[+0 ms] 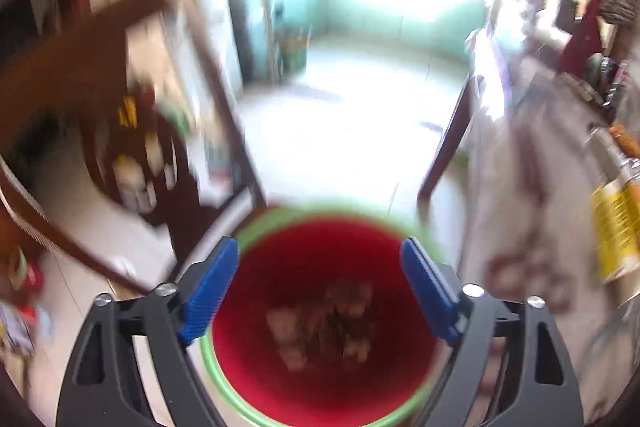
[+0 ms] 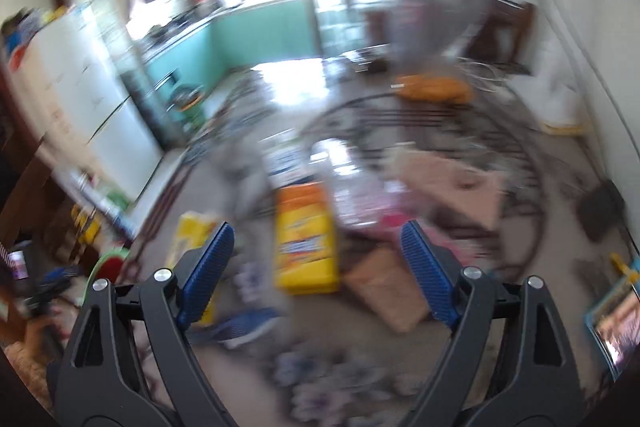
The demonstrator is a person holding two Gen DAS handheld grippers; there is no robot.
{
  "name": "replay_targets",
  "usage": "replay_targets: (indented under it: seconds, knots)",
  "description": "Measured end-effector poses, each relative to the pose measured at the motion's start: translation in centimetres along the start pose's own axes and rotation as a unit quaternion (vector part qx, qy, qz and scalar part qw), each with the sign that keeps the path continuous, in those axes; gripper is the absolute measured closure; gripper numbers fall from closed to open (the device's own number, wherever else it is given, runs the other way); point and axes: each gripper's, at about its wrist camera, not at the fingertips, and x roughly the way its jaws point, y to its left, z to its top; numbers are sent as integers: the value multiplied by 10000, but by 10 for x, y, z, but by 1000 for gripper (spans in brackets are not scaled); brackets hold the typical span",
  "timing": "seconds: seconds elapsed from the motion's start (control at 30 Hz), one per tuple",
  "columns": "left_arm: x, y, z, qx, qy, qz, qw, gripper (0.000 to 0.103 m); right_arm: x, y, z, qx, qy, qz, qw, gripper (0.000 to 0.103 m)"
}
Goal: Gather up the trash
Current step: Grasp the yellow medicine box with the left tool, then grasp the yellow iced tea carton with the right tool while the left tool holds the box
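One round bin (image 1: 320,323) shows in the left view, red inside with a green rim, mouth facing up, directly below the left gripper (image 1: 320,287). Brownish crumpled trash (image 1: 332,323) lies at its bottom (too blurred to count). The jaws stand wide apart, nothing between the two ribbed blue pads (image 1: 210,291).

In the right view the right gripper (image 2: 316,275) hangs over a cluttered tabletop (image 2: 540,227), jaws likewise apart and empty. One yellow flat packet (image 2: 306,247) lies just beyond, long axis running near to far. A second yellow packet (image 2: 190,231) lies to its left.
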Motion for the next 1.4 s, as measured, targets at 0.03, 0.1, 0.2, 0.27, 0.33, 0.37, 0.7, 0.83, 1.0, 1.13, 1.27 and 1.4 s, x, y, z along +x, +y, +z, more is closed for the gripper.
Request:
replay_targets:
  seconds: [0.03,0.1,0.2,0.27,0.33,0.37,0.7,0.83,1.0,1.13,1.27,1.4]
  knots:
    - [-22,-22,13,261,-296,-22,9992,13,0,-9,-2,155,-1,-6,9999,19]
    - [-51,-63,29,551,-538,-473,9959,8,5,-28,-6,506,106,96,9986,19]
    - [-71,-124,38,819,-506,-1256,9874,8,11,-36,-11,609,252,203,9976,19]
    - [-63,-173,33,981,-201,-1725,9799,8,12,-38,-15,582,277,216,9977,19]
    - [-48,-212,24,1123,146,-1861,9760,8,11,-38,-16,556,297,236,9977,19]
    - [-38,-229,18,1186,322,-1914,9738,8,10,-40,-18,547,302,239,9978,19]
    - [7,-265,1,1003,793,-1168,9849,9,25,-31,-25,367,507,460,9970,19]
    - [29,-276,-6,873,1287,-1534,9758,18,32,-11,-25,140,496,532,9973,19]
    - [33,-280,-11,901,1438,-1913,9668,63,45,4,-28,-50,601,528,9968,19]
    - [20,-270,-9,654,1291,-2260,9633,69,56,16,-32,-182,712,505,9960,19]
    - [-9,-264,-2,882,629,-2116,9713,69,77,29,-27,-326,778,427,9955,19]
    - [-23,-259,3,1044,209,-1822,9775,69,107,44,-28,-576,1040,236,9926,19]
